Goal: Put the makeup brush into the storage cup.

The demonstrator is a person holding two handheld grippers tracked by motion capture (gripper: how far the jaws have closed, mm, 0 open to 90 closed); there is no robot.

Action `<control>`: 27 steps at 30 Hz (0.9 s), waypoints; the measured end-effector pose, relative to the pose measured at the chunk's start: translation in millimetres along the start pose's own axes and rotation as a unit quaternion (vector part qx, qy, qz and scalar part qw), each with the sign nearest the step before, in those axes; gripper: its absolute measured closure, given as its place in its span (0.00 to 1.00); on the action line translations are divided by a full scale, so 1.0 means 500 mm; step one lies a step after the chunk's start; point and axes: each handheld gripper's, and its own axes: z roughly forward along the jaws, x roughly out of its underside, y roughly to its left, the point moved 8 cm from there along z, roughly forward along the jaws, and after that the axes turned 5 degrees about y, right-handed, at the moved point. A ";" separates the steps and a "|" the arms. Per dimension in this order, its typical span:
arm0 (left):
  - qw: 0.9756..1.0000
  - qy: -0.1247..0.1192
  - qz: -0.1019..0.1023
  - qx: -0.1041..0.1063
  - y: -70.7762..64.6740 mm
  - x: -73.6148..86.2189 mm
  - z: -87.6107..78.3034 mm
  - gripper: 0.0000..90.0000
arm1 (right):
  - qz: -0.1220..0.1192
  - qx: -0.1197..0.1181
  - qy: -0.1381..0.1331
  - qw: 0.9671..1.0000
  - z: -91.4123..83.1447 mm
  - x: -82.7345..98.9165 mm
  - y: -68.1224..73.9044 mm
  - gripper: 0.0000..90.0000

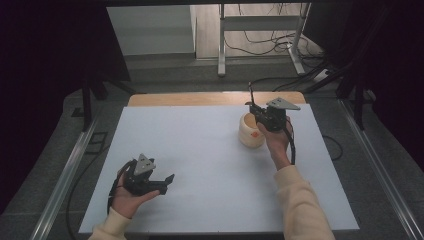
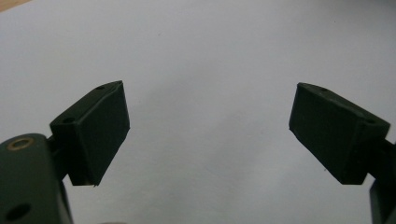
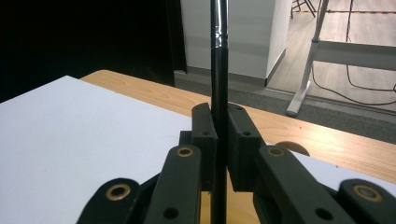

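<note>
While the right tool (image 3: 219, 140) clamps a thin black stick (image 3: 219, 70) above the cream round holder (image 1: 250, 131), the left tool (image 2: 208, 126) sits open; a tilted descent could tip that holder.

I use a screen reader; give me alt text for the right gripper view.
The right gripper is shut on a thin black stick that stands upright between its jaws. Behind lie a white mat and the wooden table edge.

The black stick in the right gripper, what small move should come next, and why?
Probably lower it straight down into the cream cup. The right gripper is shut on the black stick, held upright just above the cup's rim, while the left gripper rests open and apart on the white mat.
</note>
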 end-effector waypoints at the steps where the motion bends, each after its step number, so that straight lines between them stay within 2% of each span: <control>1: 1.000 0.000 0.000 -0.001 0.001 0.000 -0.001 0.14 | 0.002 -0.001 -0.002 1.000 0.001 0.001 0.000 0.88; 3: 1.000 -0.001 -0.001 -0.001 0.002 0.000 -0.001 0.14 | 0.002 -0.006 -0.009 1.000 0.002 0.002 0.000 0.68; 5: 1.000 -0.002 -0.001 -0.001 0.002 -0.001 -0.002 0.14 | 0.017 -0.007 -0.005 1.000 0.004 0.003 -0.001 0.49; 8: 1.000 -0.003 -0.002 -0.001 0.003 -0.001 -0.004 0.14 | 0.019 -0.007 0.006 1.000 0.006 0.006 0.003 0.37; 12: 1.000 -0.004 -0.002 -0.002 0.002 -0.001 -0.005 0.14 | 0.018 -0.015 0.016 1.000 0.010 0.008 0.011 0.30; 17: 1.000 -0.004 -0.002 -0.002 0.002 -0.002 -0.007 0.14 | 0.025 -0.016 0.020 0.999 0.008 0.008 0.011 0.25; 27: 1.000 -0.004 -0.002 -0.002 0.002 -0.002 -0.005 0.14 | 0.017 -0.025 0.034 0.999 -0.009 0.007 0.022 0.19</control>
